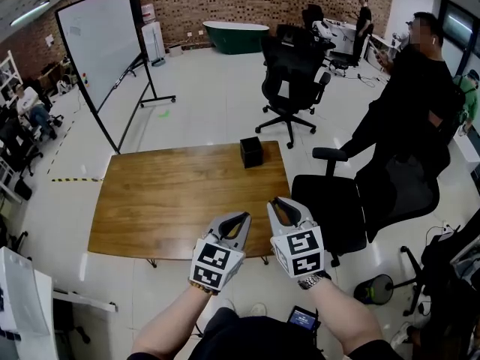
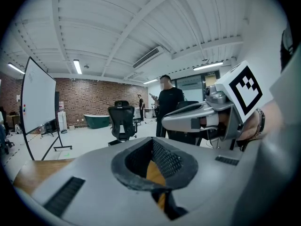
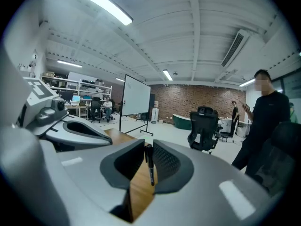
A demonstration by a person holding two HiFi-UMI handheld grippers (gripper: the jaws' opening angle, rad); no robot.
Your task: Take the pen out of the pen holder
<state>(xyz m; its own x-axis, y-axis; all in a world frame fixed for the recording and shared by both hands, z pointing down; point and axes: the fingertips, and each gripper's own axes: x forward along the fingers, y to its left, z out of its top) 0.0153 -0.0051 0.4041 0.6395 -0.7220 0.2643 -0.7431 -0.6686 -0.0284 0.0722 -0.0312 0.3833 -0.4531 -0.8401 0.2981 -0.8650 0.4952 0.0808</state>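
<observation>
A black cube-shaped pen holder [image 1: 251,151] stands near the far edge of the wooden table [image 1: 165,201]. Both grippers hover side by side over the table's near edge, well short of the holder. My right gripper [image 1: 276,202] is shut on a thin black pen [image 3: 149,166], which stands upright between its pads [image 3: 164,160] in the right gripper view. My left gripper [image 1: 244,217] has its tips together with nothing held; through its hollow [image 2: 153,140] only the table wood shows. Each gripper appears at the side of the other's view.
A black office chair [image 1: 341,201] sits against the table's right side, with another chair [image 1: 292,81] beyond it. A person in black [image 1: 420,88] stands at the right. A whiteboard on a stand [image 1: 101,47] is at the back left.
</observation>
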